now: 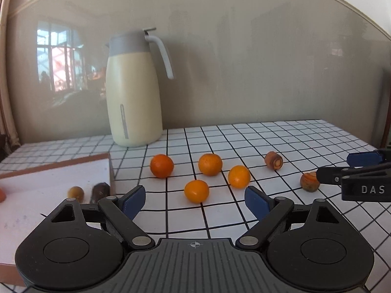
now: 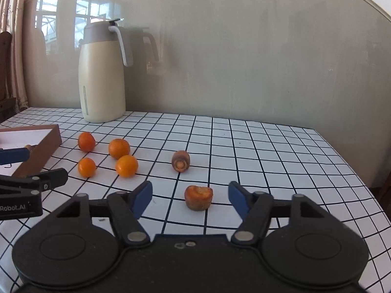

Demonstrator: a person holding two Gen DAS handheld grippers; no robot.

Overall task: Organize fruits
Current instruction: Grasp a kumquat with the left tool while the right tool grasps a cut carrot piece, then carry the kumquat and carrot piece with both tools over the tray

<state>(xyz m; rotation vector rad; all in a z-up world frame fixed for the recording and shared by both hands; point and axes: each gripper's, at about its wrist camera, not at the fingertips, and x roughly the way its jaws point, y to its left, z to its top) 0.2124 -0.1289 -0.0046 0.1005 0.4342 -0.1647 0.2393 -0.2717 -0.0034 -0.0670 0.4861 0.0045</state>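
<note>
Our left claw point(image 1: 195, 201) hangs released over the checked tabletop point(image 1: 281, 141), nothing between its blue pads. Just ahead of it lies the nearest small orange fruit point(image 1: 196, 191), with three more oranges point(image 1: 210, 164) further out. To its left sits a shallow brown-rimmed tray point(image 1: 56, 163) holding a few pieces. Beyond the oranges stands a cream jug point(image 1: 134, 95) against the wall.

Our right claw point(image 2: 190, 199) is also released, its pads apart on either side of a cut carrot stub point(image 2: 198, 197) that rests on the tabletop without touching them. A second carrot piece point(image 2: 180, 160) lies further ahead, slightly left.
</note>
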